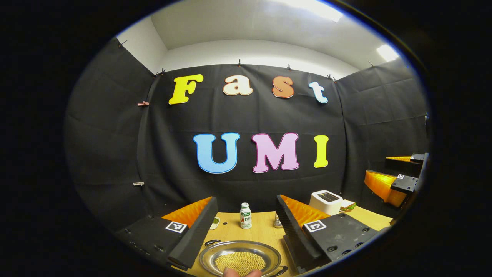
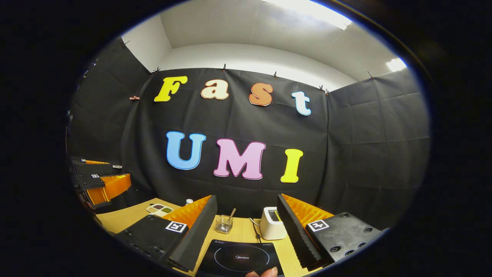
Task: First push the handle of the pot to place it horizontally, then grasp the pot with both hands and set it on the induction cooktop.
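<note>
Between the left gripper's fingers: the left gripper (image 1: 246, 231) was spread wide, holding nothing.
Pot: the pot (image 1: 241, 258) sat on the wooden table (image 1: 261, 231), holding pale beans.
Right gripper: the right gripper (image 2: 246, 234) was spread above the induction cooktop (image 2: 238, 257).
Farther: a small bottle (image 1: 245, 216) and a white toaster (image 1: 326, 201) stood near the wall.

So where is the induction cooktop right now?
In the right gripper view, the induction cooktop lies on the wooden table between the open right claw's fingers, in front of the glass jar and toaster.
</note>
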Demonstrator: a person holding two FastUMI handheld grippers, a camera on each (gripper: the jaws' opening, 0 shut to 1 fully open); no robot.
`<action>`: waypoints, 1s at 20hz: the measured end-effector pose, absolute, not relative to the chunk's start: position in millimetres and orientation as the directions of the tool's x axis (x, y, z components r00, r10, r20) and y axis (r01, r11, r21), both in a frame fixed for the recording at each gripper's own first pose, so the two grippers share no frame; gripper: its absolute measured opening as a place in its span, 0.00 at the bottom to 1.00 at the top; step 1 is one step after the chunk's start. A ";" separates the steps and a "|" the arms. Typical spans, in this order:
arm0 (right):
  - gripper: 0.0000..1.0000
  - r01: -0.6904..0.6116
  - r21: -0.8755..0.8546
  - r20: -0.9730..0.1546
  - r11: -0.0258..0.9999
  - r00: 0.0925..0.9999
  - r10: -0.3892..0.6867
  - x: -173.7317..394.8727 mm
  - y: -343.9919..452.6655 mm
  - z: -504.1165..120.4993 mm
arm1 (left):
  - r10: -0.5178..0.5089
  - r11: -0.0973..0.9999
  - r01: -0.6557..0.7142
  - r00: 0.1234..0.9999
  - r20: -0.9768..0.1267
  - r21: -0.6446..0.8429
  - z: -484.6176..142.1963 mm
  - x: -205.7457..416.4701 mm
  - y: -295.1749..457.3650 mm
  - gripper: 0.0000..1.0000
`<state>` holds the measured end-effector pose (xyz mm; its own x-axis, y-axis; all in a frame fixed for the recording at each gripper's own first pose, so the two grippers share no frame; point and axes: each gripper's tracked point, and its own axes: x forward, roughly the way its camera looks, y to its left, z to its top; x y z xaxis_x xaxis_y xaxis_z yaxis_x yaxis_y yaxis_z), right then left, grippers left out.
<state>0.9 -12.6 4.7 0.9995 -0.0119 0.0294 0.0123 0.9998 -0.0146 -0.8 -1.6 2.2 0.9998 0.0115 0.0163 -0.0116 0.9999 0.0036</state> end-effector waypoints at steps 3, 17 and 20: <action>0.98 0.020 -0.008 0.028 1.000 0.999 -0.020 -0.5 -15.6 3.8 | 0.002 1.000 -0.002 1.000 0.011 0.010 1.9 -2.7 -3.3 0.95; 0.98 0.059 -0.035 0.003 0.998 0.998 -0.059 -8.7 -31.9 -10.9 | -0.270 0.963 0.249 0.869 -0.415 -0.107 -121.3 -29.5 -31.8 0.05; 0.98 0.065 -0.034 -0.016 0.997 0.998 -0.066 -11.5 -37.3 -17.8 | -0.319 0.946 0.293 0.754 -0.575 -0.141 -172.6 -49.8 -38.1 0.05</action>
